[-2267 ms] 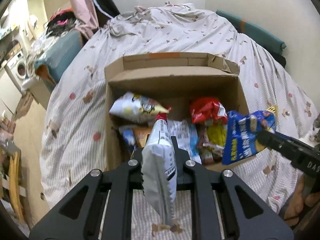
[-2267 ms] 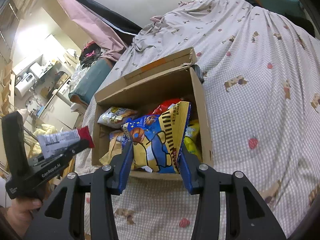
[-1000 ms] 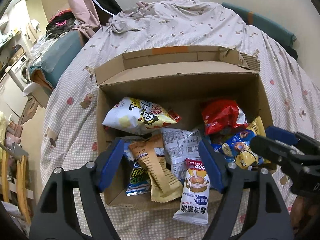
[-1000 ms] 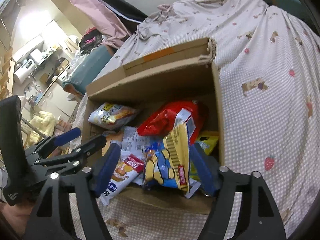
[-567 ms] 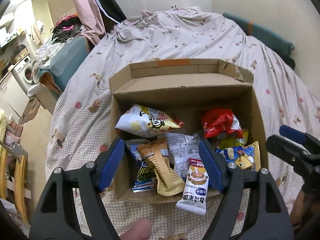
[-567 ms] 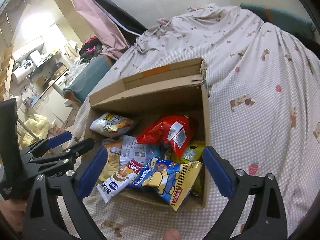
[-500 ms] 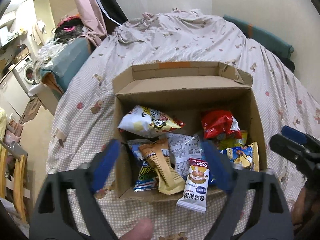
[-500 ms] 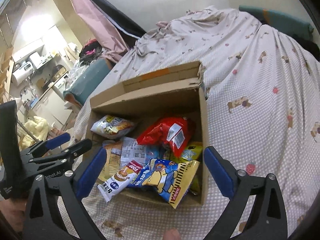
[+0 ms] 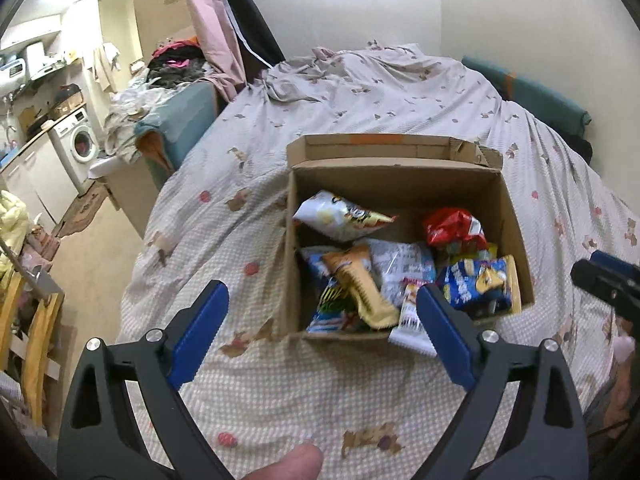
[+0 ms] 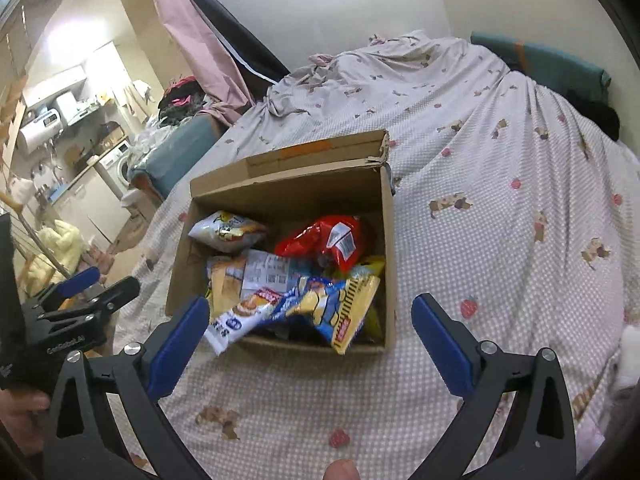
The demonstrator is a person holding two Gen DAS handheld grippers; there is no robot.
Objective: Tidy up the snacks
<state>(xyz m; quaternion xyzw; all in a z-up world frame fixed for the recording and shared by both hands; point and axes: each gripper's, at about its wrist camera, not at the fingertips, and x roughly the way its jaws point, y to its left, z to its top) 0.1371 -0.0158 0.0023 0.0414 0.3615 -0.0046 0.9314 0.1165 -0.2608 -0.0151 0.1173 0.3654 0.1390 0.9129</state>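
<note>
While both claws hang wide open and empty above the bed [image 9: 320, 400], we log: left claw [image 9: 320, 328], right claw [image 10: 308, 332]; box [image 10: 390, 264] of snacks, two packets overhanging its near rim. We judge these, white packet [image 10: 236, 320] and blue bag [image 10: 328, 308], need tucking inside first.

No legible text on anything
</note>
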